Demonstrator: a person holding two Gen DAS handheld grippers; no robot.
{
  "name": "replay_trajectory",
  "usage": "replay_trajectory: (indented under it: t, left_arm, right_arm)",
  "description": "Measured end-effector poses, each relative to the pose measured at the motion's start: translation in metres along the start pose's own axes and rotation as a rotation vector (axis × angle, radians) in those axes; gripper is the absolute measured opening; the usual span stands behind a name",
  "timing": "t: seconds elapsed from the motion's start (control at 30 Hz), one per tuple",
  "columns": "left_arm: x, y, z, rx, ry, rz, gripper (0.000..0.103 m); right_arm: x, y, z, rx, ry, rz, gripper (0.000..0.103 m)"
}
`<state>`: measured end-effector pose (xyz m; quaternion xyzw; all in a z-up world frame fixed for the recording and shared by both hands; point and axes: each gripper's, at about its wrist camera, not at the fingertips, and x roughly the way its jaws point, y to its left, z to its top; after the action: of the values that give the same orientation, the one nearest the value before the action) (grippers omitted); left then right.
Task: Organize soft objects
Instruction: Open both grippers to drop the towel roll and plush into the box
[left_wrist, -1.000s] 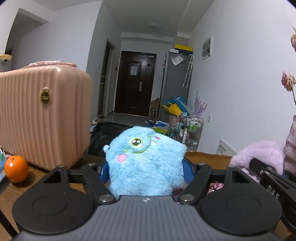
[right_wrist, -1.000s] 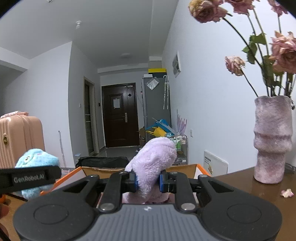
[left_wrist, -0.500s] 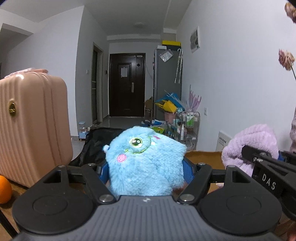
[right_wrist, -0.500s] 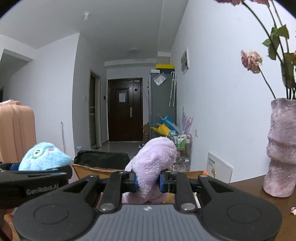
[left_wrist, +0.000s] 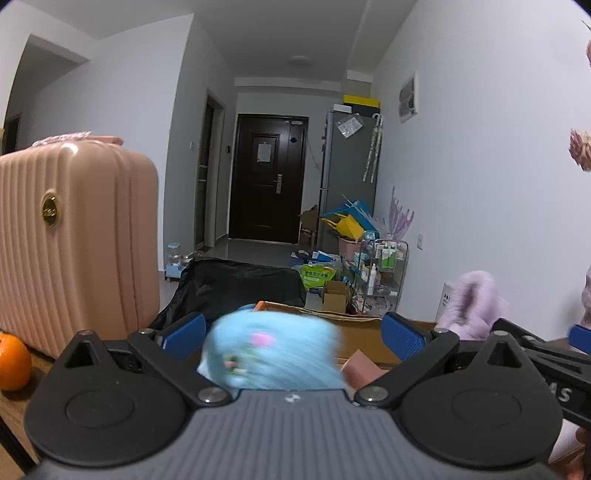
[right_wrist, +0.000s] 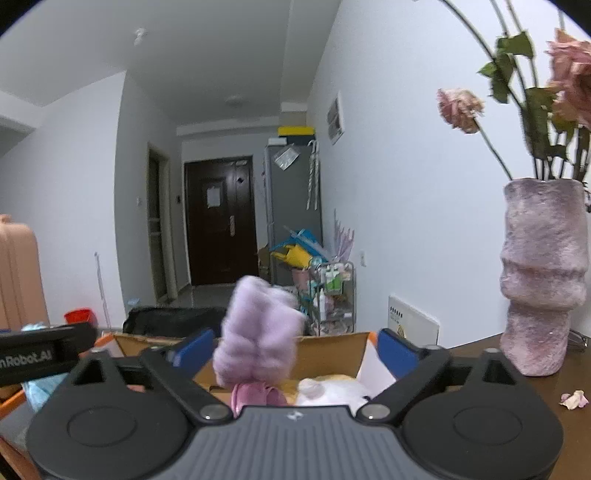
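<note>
Blue plush toy (left_wrist: 271, 354) sits blurred between the widening pads of the left hand-held gripper (left_wrist: 291, 330), untouched, above the cardboard box (right_wrist: 325, 350). The purple plush toy (right_wrist: 258, 332) likewise hangs free as the right hand-held gripper (right_wrist: 295, 345) opens. Either could glance off the box rim and land on the worktop (right_wrist: 576, 428), since both drop unguided.

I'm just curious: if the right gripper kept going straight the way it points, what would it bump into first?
Probably the purple plush toy, blurred between the opening right gripper pads, untouched; beyond it the cardboard box.
</note>
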<state>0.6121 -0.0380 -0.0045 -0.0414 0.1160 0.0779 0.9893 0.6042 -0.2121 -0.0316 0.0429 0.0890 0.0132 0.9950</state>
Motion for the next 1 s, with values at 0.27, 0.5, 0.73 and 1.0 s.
replay_trajectory:
  t: [0.27,0.5,0.73,1.0]
  left_arm:
    - [-0.004,0.008,0.002,-0.032,-0.009,0.033,0.103]
    - [-0.008,0.006,-0.001,-0.025,-0.008,0.042,0.103]
    - [-0.019,0.005,-0.002,-0.007,-0.016,0.049,0.103]
    - [-0.045,0.015,-0.009,0.032,-0.009,0.043,0.103]
  right_arm:
    - [-0.001,-0.005,0.002,0.016,-0.013,-0.01,0.103]
    - [-0.004,-0.004,0.0,0.008,-0.016,-0.009,0.103]
    - [-0.023,-0.002,-0.004,-0.021,-0.025,0.014,0.103]
    - [-0.06,-0.001,-0.01,-0.073,-0.031,0.028,0.103]
